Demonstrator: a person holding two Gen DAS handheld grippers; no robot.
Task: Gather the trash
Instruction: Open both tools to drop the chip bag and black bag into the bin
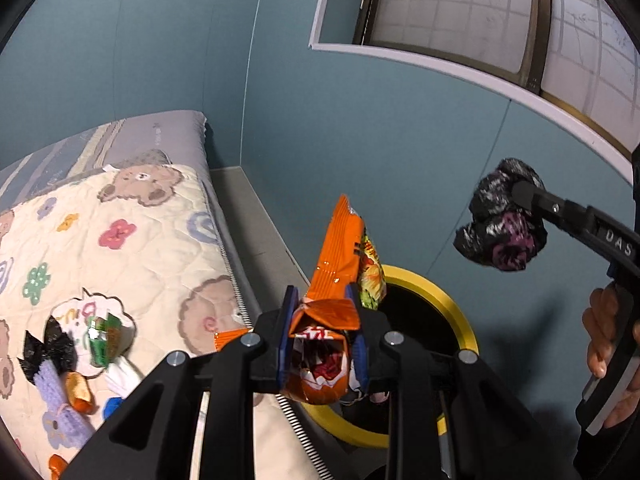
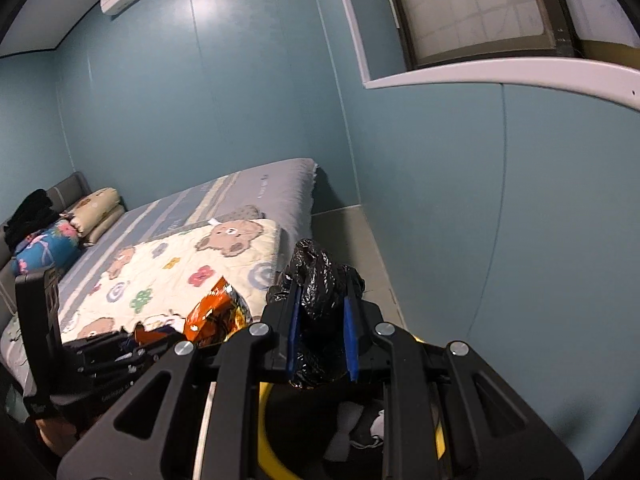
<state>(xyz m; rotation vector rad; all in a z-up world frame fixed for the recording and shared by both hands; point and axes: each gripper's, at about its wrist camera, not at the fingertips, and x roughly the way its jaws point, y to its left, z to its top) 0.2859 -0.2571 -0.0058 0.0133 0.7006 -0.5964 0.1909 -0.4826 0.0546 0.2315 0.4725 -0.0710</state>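
My left gripper (image 1: 322, 300) is shut on an orange snack bag (image 1: 338, 264) and holds it above the near rim of the yellow-rimmed trash bin (image 1: 448, 300). My right gripper (image 2: 319, 300) is shut on a crumpled black plastic bag (image 2: 314, 276), which also shows in the left wrist view (image 1: 500, 220), up in the air to the right of the bin. The bin (image 2: 268, 432) lies below the right gripper. More trash lies on the bed quilt (image 1: 132, 256): a green wrapper (image 1: 105, 338), a black wrapper (image 1: 48, 350) and an orange wrapper (image 1: 78, 392).
The bed (image 2: 256, 188) fills the left side, with pillows (image 2: 96, 208) at its far end. A blue wall (image 1: 400, 152) with a window (image 1: 460, 12) stands close behind the bin. A narrow strip of floor (image 1: 256, 220) runs between bed and wall.
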